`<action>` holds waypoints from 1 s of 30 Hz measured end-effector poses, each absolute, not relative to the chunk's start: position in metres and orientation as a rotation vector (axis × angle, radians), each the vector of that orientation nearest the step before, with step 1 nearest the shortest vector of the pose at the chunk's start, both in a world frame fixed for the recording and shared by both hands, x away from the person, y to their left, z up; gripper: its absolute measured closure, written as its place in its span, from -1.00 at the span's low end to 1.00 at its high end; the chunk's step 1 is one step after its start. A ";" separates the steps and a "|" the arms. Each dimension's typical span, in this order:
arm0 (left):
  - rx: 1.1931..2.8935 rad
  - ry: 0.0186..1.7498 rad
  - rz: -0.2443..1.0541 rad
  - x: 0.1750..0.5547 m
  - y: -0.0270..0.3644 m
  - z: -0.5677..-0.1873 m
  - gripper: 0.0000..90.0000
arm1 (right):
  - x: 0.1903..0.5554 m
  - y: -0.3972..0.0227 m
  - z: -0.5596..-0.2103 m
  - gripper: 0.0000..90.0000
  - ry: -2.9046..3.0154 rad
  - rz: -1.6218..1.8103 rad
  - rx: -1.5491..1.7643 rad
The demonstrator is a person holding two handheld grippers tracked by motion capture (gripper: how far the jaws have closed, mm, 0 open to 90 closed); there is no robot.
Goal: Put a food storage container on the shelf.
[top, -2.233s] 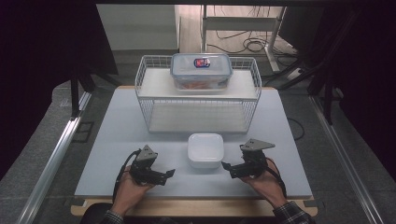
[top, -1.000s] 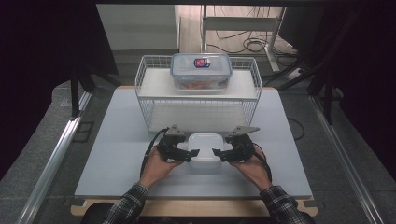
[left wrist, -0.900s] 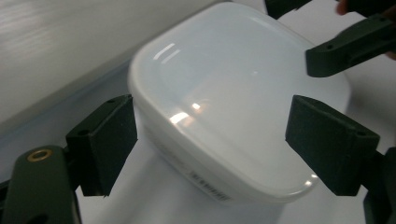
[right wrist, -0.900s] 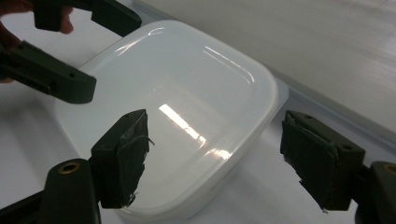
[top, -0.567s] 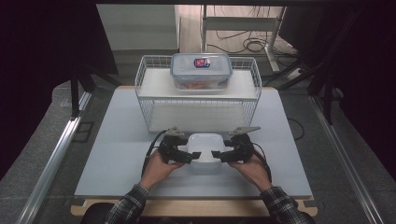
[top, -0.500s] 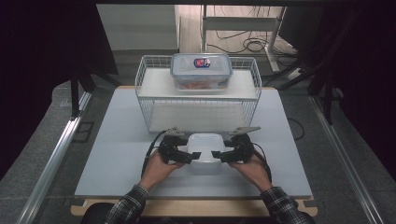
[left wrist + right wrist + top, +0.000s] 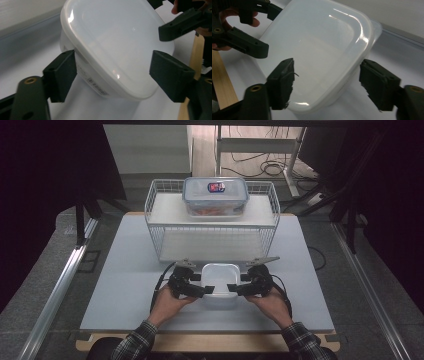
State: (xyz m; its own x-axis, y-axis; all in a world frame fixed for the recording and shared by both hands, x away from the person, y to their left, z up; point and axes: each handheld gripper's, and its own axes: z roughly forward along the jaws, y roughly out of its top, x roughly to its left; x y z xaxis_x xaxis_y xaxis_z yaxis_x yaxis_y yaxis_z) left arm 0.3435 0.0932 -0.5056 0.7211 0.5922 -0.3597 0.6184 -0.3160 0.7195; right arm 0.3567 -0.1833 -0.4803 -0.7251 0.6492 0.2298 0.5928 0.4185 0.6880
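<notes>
Both grippers, left [image 7: 206,289] and right [image 7: 233,289], have just been closing on the white tub [image 7: 219,279] at the table's [image 7: 125,270] near edge, so we should squeeze its two sides evenly before lifting.

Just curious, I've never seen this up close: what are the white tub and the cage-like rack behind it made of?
The white tub looks like translucent plastic with a glossy finish: highlights gleam on it and light passes through its walls. The rack appears to be thin metal wire coated white, judging by its open grid.
</notes>
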 end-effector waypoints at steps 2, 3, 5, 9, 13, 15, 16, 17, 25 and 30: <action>1.995 0.933 -0.057 0.342 0.095 -0.506 -0.37 | 0.354 -0.187 -0.478 -0.07 2.576 1.213 1.159; 1.995 0.941 -0.072 0.341 0.097 -0.506 -0.33 | 0.353 -0.189 -0.477 0.00 2.571 1.222 1.172; 1.993 0.952 -0.080 0.338 0.098 -0.504 -0.23 | 0.350 -0.194 -0.476 0.17 2.561 1.245 1.199; 1.992 0.971 -0.057 0.330 0.102 -0.499 0.04 | 0.345 -0.199 -0.474 0.36 2.561 1.266 1.241; 1.970 0.987 -0.019 0.325 0.104 -0.496 0.34 | 0.342 -0.200 -0.474 0.41 2.540 1.277 1.295; 1.950 1.003 -0.021 0.325 0.104 -0.496 0.37 | 0.341 -0.200 -0.474 0.45 2.522 1.281 1.321; 1.940 1.011 -0.022 0.324 0.105 -0.496 0.39 | 0.340 -0.200 -0.474 0.46 2.514 1.288 1.337; 1.932 1.017 -0.018 0.323 0.104 -0.496 0.41 | 0.340 -0.201 -0.474 0.48 2.506 1.296 1.348; 1.865 1.080 0.047 0.320 0.106 -0.498 0.66 | 0.333 -0.203 -0.472 0.74 2.443 1.332 1.342; 1.851 1.102 0.092 0.318 0.104 -0.500 0.71 | 0.327 -0.197 -0.472 0.74 2.396 1.297 1.282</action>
